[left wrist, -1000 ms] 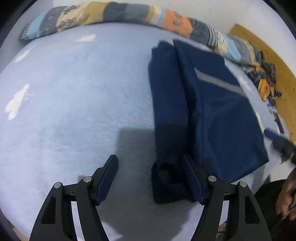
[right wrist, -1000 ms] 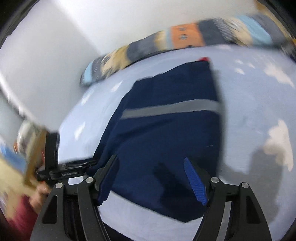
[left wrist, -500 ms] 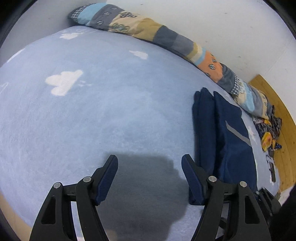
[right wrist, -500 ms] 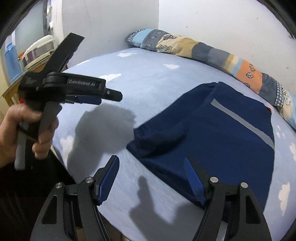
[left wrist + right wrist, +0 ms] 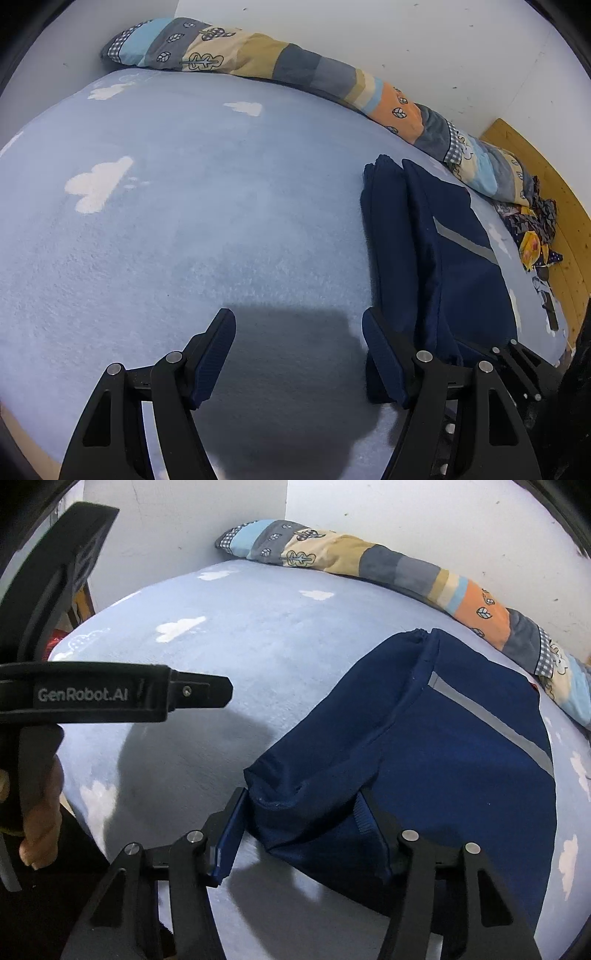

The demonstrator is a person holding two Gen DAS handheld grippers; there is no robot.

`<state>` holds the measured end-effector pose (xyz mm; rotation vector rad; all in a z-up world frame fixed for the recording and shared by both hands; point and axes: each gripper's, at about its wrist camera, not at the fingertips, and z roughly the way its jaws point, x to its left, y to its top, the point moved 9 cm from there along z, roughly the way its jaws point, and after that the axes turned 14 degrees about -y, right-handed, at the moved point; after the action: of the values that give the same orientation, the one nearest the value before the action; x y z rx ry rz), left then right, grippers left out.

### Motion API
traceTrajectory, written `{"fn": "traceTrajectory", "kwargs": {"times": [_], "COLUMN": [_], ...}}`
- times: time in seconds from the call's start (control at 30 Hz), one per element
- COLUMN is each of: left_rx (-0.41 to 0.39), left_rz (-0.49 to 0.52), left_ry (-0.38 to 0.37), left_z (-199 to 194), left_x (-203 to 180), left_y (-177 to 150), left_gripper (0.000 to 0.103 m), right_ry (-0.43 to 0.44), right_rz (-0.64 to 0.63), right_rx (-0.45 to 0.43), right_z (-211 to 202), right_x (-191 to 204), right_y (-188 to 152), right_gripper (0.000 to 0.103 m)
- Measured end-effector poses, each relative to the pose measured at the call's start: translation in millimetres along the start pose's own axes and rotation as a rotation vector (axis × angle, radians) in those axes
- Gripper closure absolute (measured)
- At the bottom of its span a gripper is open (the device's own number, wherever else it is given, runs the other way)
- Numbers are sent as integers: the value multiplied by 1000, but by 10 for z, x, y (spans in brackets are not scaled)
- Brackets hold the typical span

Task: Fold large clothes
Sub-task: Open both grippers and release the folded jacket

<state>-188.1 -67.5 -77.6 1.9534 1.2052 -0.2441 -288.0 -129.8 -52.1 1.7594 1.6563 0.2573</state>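
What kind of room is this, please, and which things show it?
Most likely a bedroom. The work surface looks like a bed with a pale blue fleece sheet printed with white clouds, a long striped patchwork bolster lies along the white wall, and a folded navy garment with a grey stripe rests on top.

Our left tool (image 5: 297, 354) is matte black, with two angular arms that carry triangular cut-outs, round silver pivot screws and dark blue ribbed pads (image 5: 218, 354). Our right tool (image 5: 301, 821) is built the same way: black linked arms, silver rivets at the joints, and brighter blue pads (image 5: 231, 840) with a fine ridged face. At the left of the right wrist view the left tool's black body shows from the side, printed "GenRobot.AI" in pale grey letters, with a small screw near its tapered front end. Our hand (image 5: 38, 812) wraps its grip at the lower left.
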Motion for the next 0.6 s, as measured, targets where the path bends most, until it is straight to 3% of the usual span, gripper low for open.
{"fn": "traceTrajectory", "kwargs": {"times": [0.17, 0.3, 0.6], "left_rx": [4, 16, 45], "left_rz": [-19, 8, 155], "left_ry": [-8, 5, 60], "left_z": [22, 88, 202], "left_x": [1, -63, -283], "left_y": [-3, -12, -40], "left_gripper": [32, 32, 32], "right_ry": [56, 75, -8], "right_rz": [38, 132, 339], "right_rx": [-15, -34, -36], "right_z": [-144, -246, -261], "right_x": [-94, -384, -1310], "right_y": [-13, 17, -123], "right_gripper": [42, 41, 38]}}
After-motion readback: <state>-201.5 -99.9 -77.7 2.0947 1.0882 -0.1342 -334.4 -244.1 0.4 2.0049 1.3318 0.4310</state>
